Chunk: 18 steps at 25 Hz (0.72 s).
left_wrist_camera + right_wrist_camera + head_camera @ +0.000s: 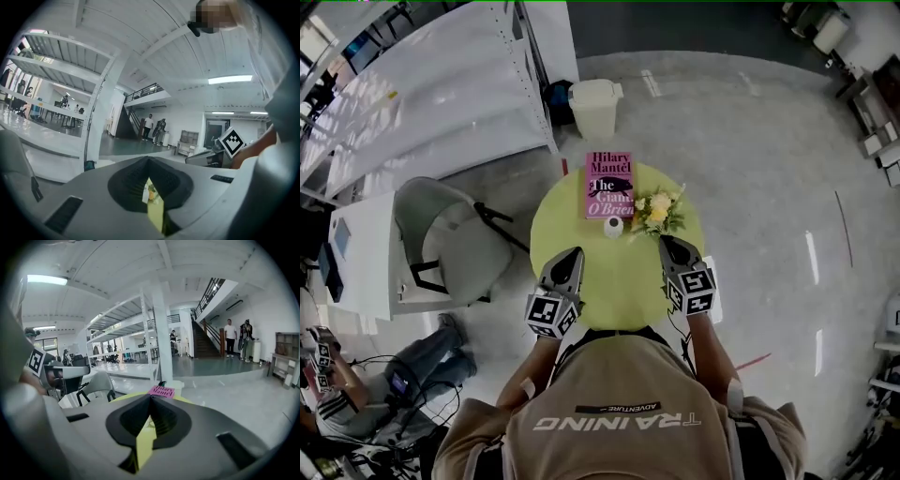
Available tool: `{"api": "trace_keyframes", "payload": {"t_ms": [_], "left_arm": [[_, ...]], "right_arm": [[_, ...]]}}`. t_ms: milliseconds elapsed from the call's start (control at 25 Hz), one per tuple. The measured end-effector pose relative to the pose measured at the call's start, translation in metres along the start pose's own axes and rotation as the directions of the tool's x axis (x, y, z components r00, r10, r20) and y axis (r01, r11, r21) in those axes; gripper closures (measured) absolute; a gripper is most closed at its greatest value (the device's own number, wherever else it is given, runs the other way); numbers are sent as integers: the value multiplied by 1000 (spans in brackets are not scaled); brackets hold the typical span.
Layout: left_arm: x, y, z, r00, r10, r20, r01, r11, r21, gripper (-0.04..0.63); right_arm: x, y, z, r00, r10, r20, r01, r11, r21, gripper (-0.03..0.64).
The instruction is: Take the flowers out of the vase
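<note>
A small white vase (pixel 613 226) stands on the round yellow-green table (pixel 619 291), just in front of a pink book (pixel 608 185). The yellow and white flowers (pixel 659 211) with green leaves lie right of the vase, outside its mouth as far as I can tell. My right gripper (pixel 668 243) hovers just in front of the flowers, shut with nothing between its jaws (pixel 150 398). My left gripper (pixel 573 253) is over the table's left half, also shut and empty (pixel 149 161). A sliver of the flowers (pixel 150 191) shows through its jaw slit.
A grey chair (pixel 450 242) stands left of the table and a white bin (pixel 594 106) behind it. White shelving (pixel 441 84) fills the far left. A person sits on the floor at lower left (pixel 356 384). The book (pixel 162 391) shows beyond the right jaws.
</note>
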State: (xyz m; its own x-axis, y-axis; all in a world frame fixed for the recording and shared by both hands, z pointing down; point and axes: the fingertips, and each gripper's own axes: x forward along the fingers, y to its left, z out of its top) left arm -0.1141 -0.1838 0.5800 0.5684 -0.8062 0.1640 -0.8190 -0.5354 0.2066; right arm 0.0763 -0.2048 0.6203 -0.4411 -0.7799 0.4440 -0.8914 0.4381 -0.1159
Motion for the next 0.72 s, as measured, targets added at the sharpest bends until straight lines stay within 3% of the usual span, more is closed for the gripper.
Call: {"api": "trace_keyframes", "payload": {"t_ms": [200, 720], "left_arm": [[-2, 1, 27, 999, 9, 53, -10, 1000, 28, 594], [-17, -8, 84, 995, 14, 96, -28, 988, 153, 594]], "right_arm": [[-19, 5, 35, 999, -2, 44, 4, 999, -45, 614], [-48, 53, 97, 977, 139, 162, -117, 983, -139, 615]]}}
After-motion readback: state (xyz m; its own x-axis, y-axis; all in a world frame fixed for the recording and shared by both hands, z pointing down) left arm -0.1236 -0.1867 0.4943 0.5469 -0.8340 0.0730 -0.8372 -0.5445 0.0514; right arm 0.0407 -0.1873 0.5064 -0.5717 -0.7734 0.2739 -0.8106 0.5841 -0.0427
